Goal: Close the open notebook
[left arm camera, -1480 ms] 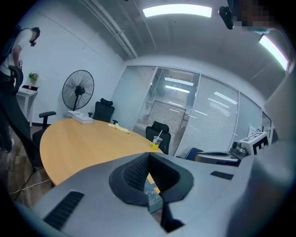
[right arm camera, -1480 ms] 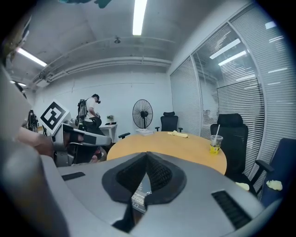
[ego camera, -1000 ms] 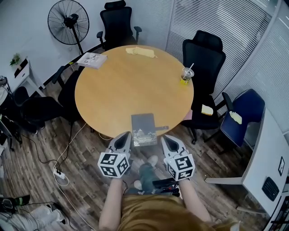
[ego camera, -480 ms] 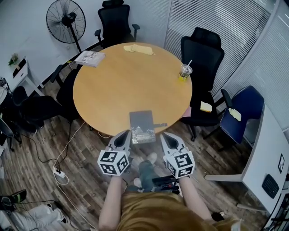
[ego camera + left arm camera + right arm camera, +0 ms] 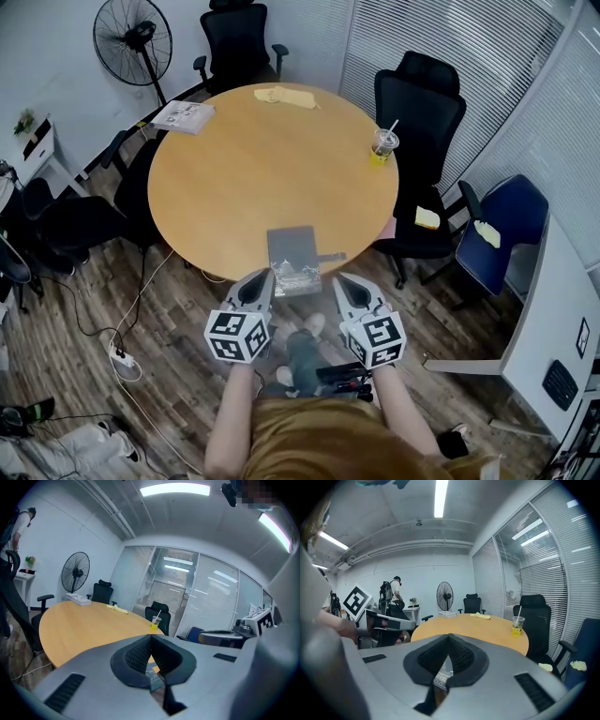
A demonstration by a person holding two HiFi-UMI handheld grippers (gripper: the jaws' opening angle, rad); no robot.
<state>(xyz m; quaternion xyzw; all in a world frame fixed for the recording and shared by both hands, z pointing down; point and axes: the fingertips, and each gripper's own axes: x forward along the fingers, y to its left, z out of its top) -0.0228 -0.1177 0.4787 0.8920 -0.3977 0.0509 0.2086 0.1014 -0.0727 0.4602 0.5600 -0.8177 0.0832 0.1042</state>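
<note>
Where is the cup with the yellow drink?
In the head view, the cup stands at the right edge of the round table, beside a black chair.

table (image 5: 225,178): smooth light wood
notebook (image 5: 292,249): matt grey cover
cup (image 5: 382,148): clear plastic
floor (image 5: 178,342): wood planks
left gripper (image 5: 150,636): matt grey plastic

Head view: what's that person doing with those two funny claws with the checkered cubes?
A person stands at the near edge of a round wooden table, holding a gripper in each hand. The left gripper and the right gripper both have their jaws shut on nothing. They hover side by side just short of the notebook, which lies at the table's near edge. Neither touches it. The notebook looks open, with a dark part and a printed part showing, so closing it has not started yet.
</note>
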